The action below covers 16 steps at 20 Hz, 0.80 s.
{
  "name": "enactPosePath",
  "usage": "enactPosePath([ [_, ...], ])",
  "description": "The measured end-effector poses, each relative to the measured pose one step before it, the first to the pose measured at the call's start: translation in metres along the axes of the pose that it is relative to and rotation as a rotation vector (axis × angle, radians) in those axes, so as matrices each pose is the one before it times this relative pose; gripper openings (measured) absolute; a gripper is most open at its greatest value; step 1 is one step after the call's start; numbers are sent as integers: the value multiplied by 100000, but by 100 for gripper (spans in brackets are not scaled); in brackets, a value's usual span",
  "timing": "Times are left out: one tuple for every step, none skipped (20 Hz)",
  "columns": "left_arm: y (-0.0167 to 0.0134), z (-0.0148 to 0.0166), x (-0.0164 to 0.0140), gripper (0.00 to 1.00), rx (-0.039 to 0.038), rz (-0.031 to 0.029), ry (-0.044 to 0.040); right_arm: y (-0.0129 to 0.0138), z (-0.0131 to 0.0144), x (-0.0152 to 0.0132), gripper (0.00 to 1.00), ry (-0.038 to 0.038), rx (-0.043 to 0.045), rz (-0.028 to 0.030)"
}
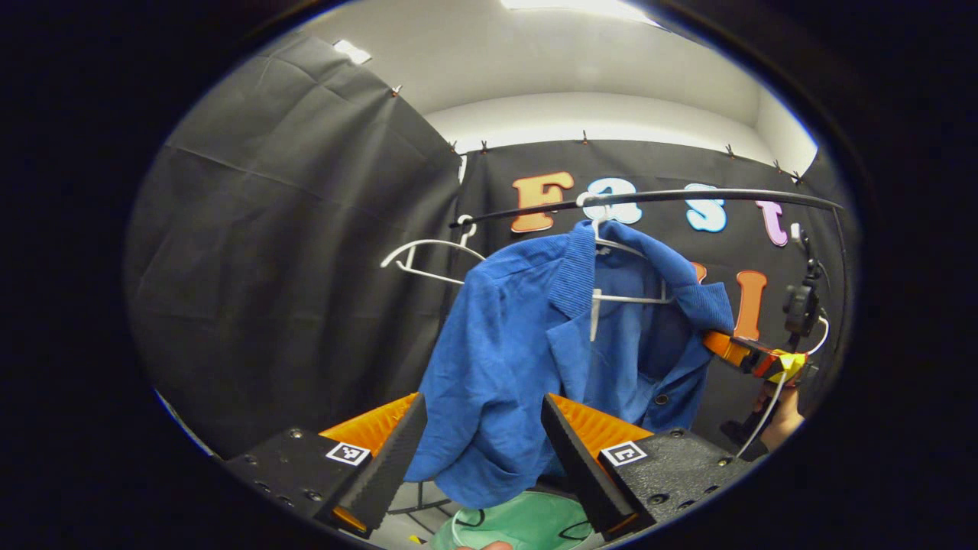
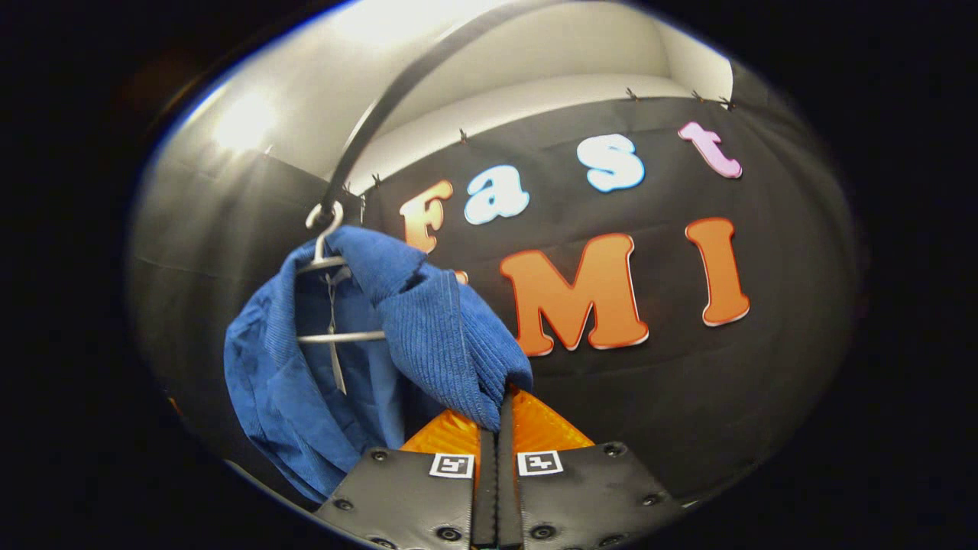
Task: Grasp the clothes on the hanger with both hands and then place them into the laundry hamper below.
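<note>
A blue jacket (image 1: 519,344) hangs on a white hanger (image 1: 626,294) from a dark rail (image 1: 688,196). My left gripper (image 1: 481,428) is open, its two black fingers either side of the jacket's lower left part, not pressing it. Below it the green laundry hamper (image 1: 527,523) shows. In the right gripper view the jacket (image 2: 306,367) hangs at the left on the hanger (image 2: 336,328), and my right gripper (image 2: 500,416) is shut on its ribbed shoulder fabric. From the left gripper view, the right gripper (image 1: 745,353) appears at the jacket's right edge, held by a hand (image 1: 783,416).
A second, bare white hanger (image 1: 428,256) hangs on the rail to the left of the jacket. Black cloth walls close the booth behind and to the left. A black stand with a small device (image 1: 802,305) stands at the right end of the rail.
</note>
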<state>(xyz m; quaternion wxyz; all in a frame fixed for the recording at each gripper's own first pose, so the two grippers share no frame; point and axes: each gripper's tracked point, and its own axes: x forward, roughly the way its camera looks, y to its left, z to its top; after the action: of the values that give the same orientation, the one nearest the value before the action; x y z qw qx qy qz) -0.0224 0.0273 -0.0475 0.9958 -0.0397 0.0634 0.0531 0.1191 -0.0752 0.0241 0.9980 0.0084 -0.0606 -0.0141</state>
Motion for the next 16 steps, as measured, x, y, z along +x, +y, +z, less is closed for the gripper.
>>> enactPosePath([
  [-1664,-63,1232,92,-1175,-3185,-81,-87,1322,-662,7,-2873,-2115,1543],
  [-1580,-83,1316,95,-1192,-2718,-189,-324,1070,-486,7,-1926,-1119,1595],
  [-1594,-91,1541,95,-975,-2502,-376,-133,1012,-249,7,-1320,-106,1933],
  [-1342,-35,1631,95,-630,-1123,-816,-91,772,-294,7,-845,1154,1325],
  [-1013,-183,1594,95,-282,-132,-792,34,875,-572,7,-887,2050,1588],
  [-1052,-97,1593,95,-502,261,-1206,227,964,-561,7,-1839,1794,1601],
  [-944,-50,1595,95,-387,190,-914,399,1112,-546,7,-2584,1167,2352],
  [-861,-116,1484,92,164,166,-861,284,556,-281,7,-1280,-2,1462],
  [-406,36,1103,92,972,1222,-1303,300,443,-265,7,-457,47,1380],
  [52,75,838,92,1496,2036,-1829,502,282,-83,7,-253,911,1616],
  [418,161,777,92,1631,2784,-2446,424,288,-437,7,-89,868,1273],
  [562,-114,893,91,1517,2557,-1868,259,240,-327,7,-23,202,650],
  [336,-333,904,91,1447,1504,-781,81,193,-303,7,-101,-283,-213],
  [142,-617,678,92,2063,531,348,20,22,-193,7,-48,-670,-159],
  [557,-549,599,91,2774,1825,402,138,62,-87,7,-67,-305,-189],
  [1273,-251,505,91,2680,4356,-1604,200,-84,6,7,94,184,41],
])
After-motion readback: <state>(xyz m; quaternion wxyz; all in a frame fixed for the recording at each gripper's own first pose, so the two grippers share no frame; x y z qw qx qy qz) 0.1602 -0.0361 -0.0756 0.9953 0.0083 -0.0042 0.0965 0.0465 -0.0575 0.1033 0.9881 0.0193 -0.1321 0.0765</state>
